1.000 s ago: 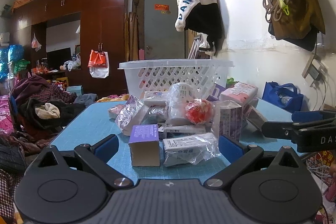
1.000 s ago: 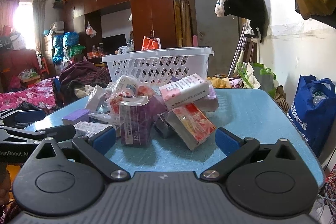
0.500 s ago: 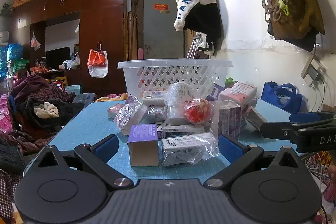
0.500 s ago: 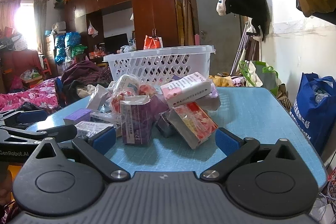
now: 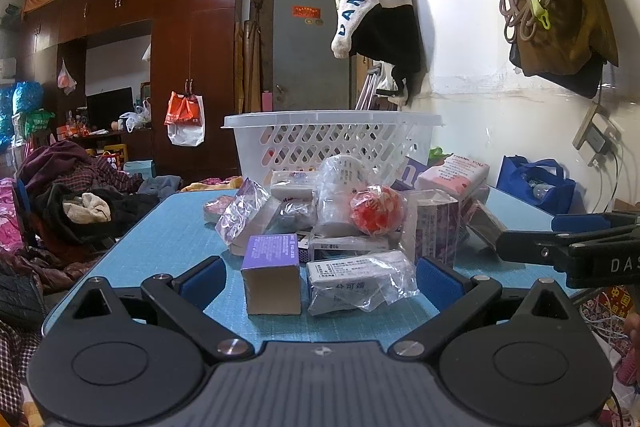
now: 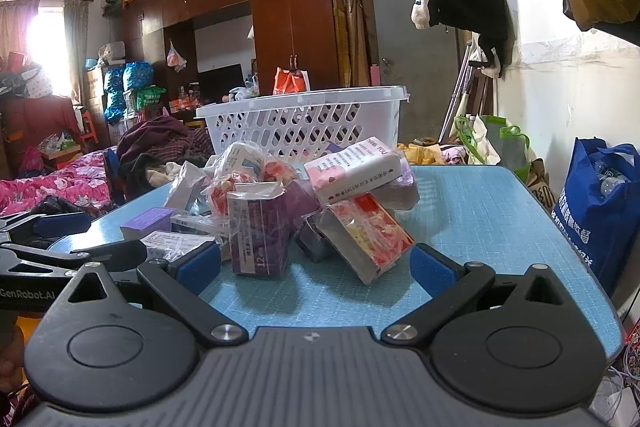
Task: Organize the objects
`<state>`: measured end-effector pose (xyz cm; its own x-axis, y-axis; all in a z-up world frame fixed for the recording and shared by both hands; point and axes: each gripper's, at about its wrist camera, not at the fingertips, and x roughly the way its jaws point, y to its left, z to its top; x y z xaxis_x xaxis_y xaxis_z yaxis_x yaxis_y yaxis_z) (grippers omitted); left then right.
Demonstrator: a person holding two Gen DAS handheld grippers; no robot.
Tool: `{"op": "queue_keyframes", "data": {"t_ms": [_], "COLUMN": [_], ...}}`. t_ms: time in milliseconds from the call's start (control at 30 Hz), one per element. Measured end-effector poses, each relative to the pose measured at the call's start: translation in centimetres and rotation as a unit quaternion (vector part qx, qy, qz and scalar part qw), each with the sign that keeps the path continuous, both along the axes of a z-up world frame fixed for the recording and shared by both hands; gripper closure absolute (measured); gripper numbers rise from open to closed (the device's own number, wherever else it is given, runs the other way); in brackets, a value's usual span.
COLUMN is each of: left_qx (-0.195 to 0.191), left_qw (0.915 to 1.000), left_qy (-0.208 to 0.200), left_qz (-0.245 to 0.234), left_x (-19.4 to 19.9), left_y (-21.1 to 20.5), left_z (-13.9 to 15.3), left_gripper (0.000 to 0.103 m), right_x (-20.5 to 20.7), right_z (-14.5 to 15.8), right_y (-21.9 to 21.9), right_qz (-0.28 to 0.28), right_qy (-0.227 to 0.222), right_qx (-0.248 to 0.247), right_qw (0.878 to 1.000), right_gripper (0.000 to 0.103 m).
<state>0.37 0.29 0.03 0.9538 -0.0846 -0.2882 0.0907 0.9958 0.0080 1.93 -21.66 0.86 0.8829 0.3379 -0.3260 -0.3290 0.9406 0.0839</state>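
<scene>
The pile (image 5: pixel 340 223) of small packets and boxes sat on the blue table (image 5: pixel 168 239), heaped just in front of the white basket (image 5: pixel 332 143) at the table's far side. Nearest the left gripper (image 5: pixel 319 273) lay a purple box (image 5: pixel 272 271) and, just beside it, a bagged white packet (image 5: pixel 360 277); a red ball (image 5: pixel 376 209) in plastic rested higher in the heap. From the right view, a purple carton (image 6: pixel 260 231) and a red-patterned box (image 6: pixel 364 231) stood closest to the right gripper (image 6: pixel 316 267), with a pink pack (image 6: pixel 352 167) propped on top.

Both grippers hung low at the table's near edge, fingers spread wide and holding nothing, neither touching any item.

The sorting looked barely begun: the whole heap remained on the table. Through its lattice the basket showed little, so whether anything was inside could not be told. Every item seemingly remained to be moved.
</scene>
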Motion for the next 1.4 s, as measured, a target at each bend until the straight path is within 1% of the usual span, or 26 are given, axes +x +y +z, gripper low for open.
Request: {"op": "queue_keyframes", "data": {"t_ms": [367, 500, 667, 833, 933, 1067, 1100, 1133, 1167, 1200, 1267, 1400], "left_qx": [-0.001, 0.000, -0.003, -0.036, -0.042, -0.051, -0.056, -0.061, -0.061, -0.059, -0.060, -0.052], "left_qw": [1.0000, 0.9999, 1.0000, 0.9993, 0.9988, 0.9971, 0.9966, 0.9964, 0.9964, 0.9964, 0.9962, 0.9963], "left_qy": [0.004, 0.004, 0.007, 0.011, 0.021, 0.055, 0.059, 0.058, 0.058, 0.058, 0.059, 0.066], "left_qz": [-0.003, -0.009, -0.006, 0.006, 0.012, 0.011, 0.010, 0.009, 0.011, 0.015, 0.019, 0.017], "left_x": [0.1, 0.5, 1.3, 2.7, 4.1, 6.1, 6.3, 6.4, 6.5, 6.5, 6.5, 6.6], "left_y": [0.0, 0.0, 1.0, 3.4, 4.2, 4.9, 5.1, 5.3, 5.4, 5.5, 6.1, 6.0], "left_z": [-0.3, -0.5, -0.6, 0.1, 0.3, -0.3, -0.5, -0.6, -0.7, -0.7, -0.6, -0.8], "left_gripper": [0.000, 0.002, 0.003, 0.004, 0.008, 0.017, 0.018, 0.018, 0.019, 0.022, 0.025, 0.025], "right_x": [0.2, 0.6, 0.9, 2.1, 3.0, 4.0, 4.2, 4.4, 4.6, 4.8, 5.1, 5.3], "right_z": [-0.1, -0.2, -0.3, -0.7, -1.1, -1.5, -1.6, -1.7, -1.7, -1.7, -1.6, -1.7], "right_y": [-0.4, -0.7, -1.2, -2.3, -2.1, -1.0, -1.0, -1.0, -1.0, -1.0, -1.5, -2.3], "right_qz": [-0.003, 0.004, -0.003, -0.006, 0.004, 0.010, 0.010, 0.010, 0.010, 0.008, 0.005, 0.000], "right_qy": [-0.005, -0.009, -0.019, -0.004, 0.011, 0.019, 0.021, 0.023, 0.026, 0.025, 0.030, 0.038], "right_qx": [0.004, 0.012, 0.009, 0.011, 0.000, -0.032, -0.035, -0.036, -0.037, -0.038, -0.035, -0.022], "right_qw": [1.000, 1.000, 1.000, 1.000, 1.000, 0.999, 0.999, 0.999, 0.999, 0.999, 0.999, 0.999], "right_gripper": [0.000, 0.000, 0.000, 0.018, 0.024, 0.027, 0.029, 0.033, 0.034, 0.036, 0.036, 0.036]}}
